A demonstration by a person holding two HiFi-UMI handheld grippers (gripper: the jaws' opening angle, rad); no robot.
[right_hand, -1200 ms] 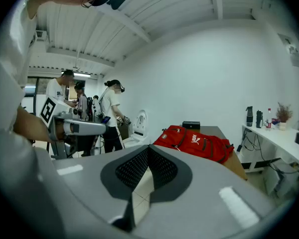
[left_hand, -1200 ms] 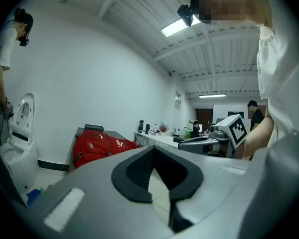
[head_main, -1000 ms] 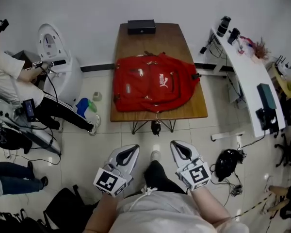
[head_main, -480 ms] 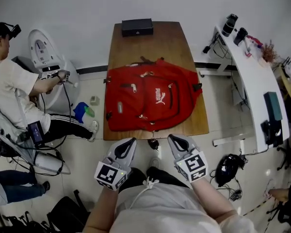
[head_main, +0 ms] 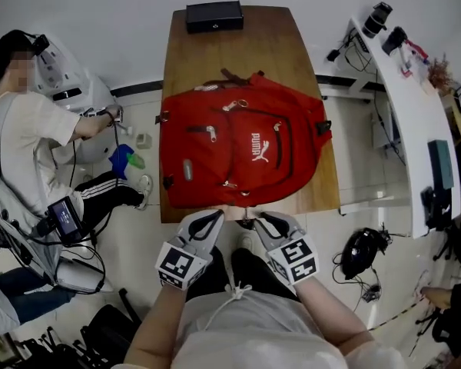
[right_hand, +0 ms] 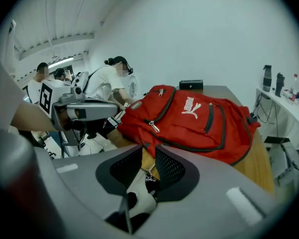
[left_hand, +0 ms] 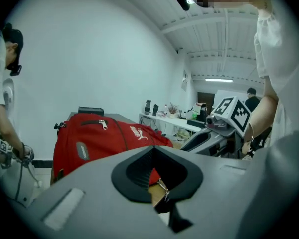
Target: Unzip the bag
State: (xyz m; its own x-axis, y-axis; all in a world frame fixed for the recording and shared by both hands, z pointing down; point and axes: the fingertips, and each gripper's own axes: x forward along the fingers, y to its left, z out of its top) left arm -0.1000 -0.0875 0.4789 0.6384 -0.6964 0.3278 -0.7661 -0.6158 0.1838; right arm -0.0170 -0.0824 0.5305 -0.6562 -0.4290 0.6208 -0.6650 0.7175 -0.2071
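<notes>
**Left gripper** [head_main: 219, 214]: the jaws are pressed together at the tips and grip nothing. Only the loop-shaped gap behind the tips is open. Through it the left gripper view shows the near edge of the red backpack [left_hand: 104, 138] and a small metal fitting [left_hand: 162, 188] hanging beyond the jaws. Whether anything touches the fitting cannot be told.

**Right gripper** [head_main: 257, 218]: the jaws stand a narrow slit apart with nothing between them. The same metal fitting shows beyond the slit in the right gripper view.

**Task object:** the backpack lies flat, front up, directly ahead of both grippers. Its bottom edge is just beyond the tips and its carry handle is at the far end. Its zips appear closed.

**Change:** half a second ago both grippers hung short of the wooden table [head_main: 246, 48], with floor visible between tips and table edge. Now the tips reach that near edge. The backpack has not shifted on the table.

**Surroundings:**
- Well to the left of the left gripper, a seated person [head_main: 31, 137] in a white shirt works beside white equipment.
- Ahead, past the backpack, a black box [head_main: 214, 15] sits at the table's far end against a white wall.
- To the right of the right gripper, a white desk [head_main: 403, 121] carries bottles and small gear.
- A black bag [head_main: 361, 256] lies on the tiled floor below the desk.
</notes>
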